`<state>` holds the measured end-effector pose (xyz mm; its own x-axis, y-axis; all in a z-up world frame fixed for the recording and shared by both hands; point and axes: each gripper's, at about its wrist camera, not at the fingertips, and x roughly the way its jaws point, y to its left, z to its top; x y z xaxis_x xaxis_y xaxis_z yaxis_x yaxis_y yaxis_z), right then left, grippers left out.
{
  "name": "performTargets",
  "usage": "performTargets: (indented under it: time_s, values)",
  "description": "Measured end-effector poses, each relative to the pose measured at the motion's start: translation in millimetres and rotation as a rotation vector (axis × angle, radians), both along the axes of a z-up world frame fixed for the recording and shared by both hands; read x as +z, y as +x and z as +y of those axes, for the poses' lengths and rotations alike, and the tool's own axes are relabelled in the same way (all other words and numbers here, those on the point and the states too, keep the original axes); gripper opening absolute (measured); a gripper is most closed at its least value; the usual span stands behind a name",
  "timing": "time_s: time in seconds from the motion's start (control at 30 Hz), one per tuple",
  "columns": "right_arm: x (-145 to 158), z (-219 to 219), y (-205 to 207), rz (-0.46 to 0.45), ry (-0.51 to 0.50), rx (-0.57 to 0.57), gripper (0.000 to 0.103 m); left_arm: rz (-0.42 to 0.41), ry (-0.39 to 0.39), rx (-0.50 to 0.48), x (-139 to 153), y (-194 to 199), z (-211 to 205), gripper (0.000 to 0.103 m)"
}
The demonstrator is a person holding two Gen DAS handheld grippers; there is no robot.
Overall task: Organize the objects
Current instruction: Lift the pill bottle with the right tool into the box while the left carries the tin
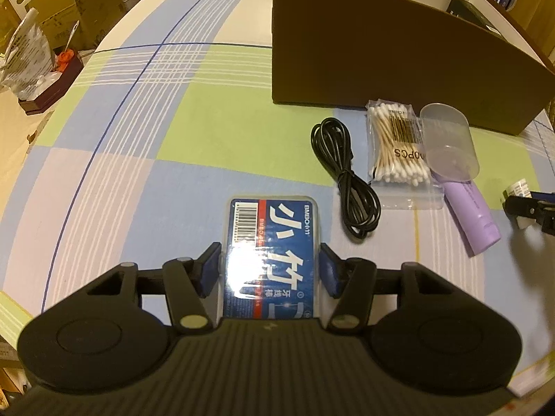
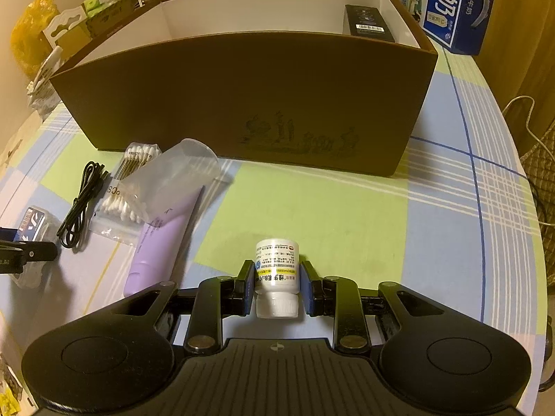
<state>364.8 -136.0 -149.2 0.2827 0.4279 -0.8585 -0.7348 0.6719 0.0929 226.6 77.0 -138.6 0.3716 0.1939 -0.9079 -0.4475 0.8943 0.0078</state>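
Blue floss-pick box point(image 1: 272, 242) pinched between left gripper point(image 1: 272, 263) pads, white pill bottle point(image 2: 277, 274) clamped in right gripper point(image 2: 276, 286), cap toward camera, brown cardboard box point(image 2: 242, 104) beyond

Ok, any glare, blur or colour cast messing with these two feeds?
Left wrist view: glare washes out the middle of the blue floss-pick box label; strong fisheye bend at the table edges. Right wrist view: white pill bottle reads sharp, no glare; dark vignette in the corners. Both views carry a warm yellowish cast.
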Motion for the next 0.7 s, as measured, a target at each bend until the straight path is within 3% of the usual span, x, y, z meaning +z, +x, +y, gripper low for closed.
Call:
performTargets:
  time_s: [0.37,0.7]
  values:
    - [7.1,-2.4,-2.1,0.029,0.030,0.013,0.024,-0.025,0.009,0.007,18.7,-4.2,4.3,0.053]
    - [47.9,2.3,-2.6,0.004,0.129,0.040,0.024,-0.134,0.019,-0.018,68.1,5.8,4.6,0.053]
